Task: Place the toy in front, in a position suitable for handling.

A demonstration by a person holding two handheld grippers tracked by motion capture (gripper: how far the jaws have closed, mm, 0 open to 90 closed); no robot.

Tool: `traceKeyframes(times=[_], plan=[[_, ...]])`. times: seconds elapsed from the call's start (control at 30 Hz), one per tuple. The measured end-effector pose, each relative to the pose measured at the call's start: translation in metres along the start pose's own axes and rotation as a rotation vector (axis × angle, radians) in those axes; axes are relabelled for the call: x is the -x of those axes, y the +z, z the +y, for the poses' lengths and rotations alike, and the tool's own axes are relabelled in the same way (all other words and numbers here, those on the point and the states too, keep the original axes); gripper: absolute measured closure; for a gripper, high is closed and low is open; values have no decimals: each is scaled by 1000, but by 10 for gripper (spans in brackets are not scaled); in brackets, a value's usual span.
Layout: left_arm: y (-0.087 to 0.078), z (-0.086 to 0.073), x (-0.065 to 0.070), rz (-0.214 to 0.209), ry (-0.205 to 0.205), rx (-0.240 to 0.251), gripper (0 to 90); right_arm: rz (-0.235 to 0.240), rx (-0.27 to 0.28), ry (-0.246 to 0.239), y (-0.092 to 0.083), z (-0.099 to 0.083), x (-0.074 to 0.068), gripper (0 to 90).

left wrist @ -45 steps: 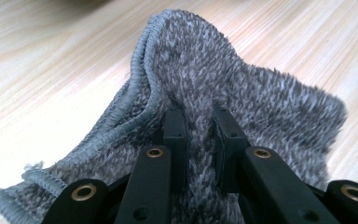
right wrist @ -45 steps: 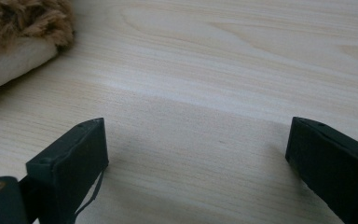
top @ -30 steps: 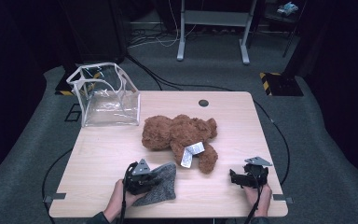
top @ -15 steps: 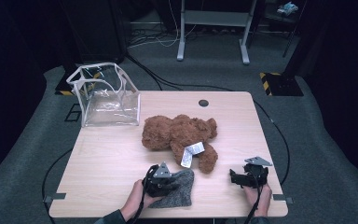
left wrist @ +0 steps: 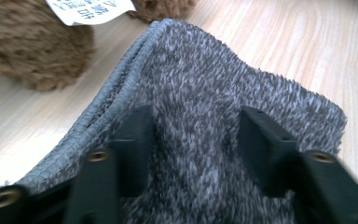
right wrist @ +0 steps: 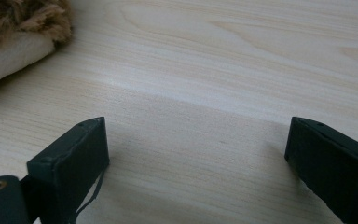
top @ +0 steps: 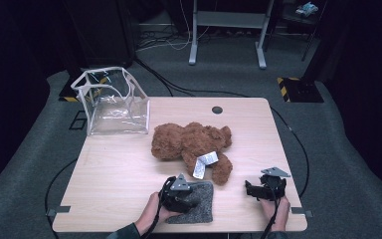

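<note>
A grey fuzzy cloth [top: 200, 203] lies flat near the table's front edge, just below the brown teddy bear [top: 189, 142]. My left gripper [top: 179, 191] rests on the cloth's left part. In the left gripper view its jaws have just been opening and now stand apart [left wrist: 196, 126], with the cloth [left wrist: 205, 79] lying loose between and under them, not pinched. The bear's leg [left wrist: 28, 51] and white tag [left wrist: 88, 9] lie just beyond. My right gripper [top: 258, 189] sits open [right wrist: 196, 135] over bare wood at the front right, with the bear's foot [right wrist: 14, 32] farther off.
A clear plastic bag with white trim [top: 114, 102] stands open at the table's back left corner. The bear's white tag [top: 204, 164] lies by its leg. A round cable hole [top: 217, 109] sits near the far edge. The wooden table [top: 124, 169] ends close behind both hands.
My left hand has slid to the right along the front edge, and the grey cloth has come with it to just below the bear's leg. The right hand has stayed still.
</note>
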State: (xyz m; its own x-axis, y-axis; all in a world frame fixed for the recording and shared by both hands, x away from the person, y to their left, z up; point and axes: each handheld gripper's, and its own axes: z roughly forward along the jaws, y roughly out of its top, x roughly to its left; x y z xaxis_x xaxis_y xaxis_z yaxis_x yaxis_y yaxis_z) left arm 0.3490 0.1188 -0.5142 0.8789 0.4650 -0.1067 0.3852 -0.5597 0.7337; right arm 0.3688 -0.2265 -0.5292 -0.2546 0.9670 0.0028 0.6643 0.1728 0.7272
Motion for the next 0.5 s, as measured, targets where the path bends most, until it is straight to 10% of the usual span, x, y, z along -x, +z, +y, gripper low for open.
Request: traceKeyframes(times=[0.5], plan=[[-60,-27,-27,160,-58,38,178,71,23,79,-13,-7,-2,40]])
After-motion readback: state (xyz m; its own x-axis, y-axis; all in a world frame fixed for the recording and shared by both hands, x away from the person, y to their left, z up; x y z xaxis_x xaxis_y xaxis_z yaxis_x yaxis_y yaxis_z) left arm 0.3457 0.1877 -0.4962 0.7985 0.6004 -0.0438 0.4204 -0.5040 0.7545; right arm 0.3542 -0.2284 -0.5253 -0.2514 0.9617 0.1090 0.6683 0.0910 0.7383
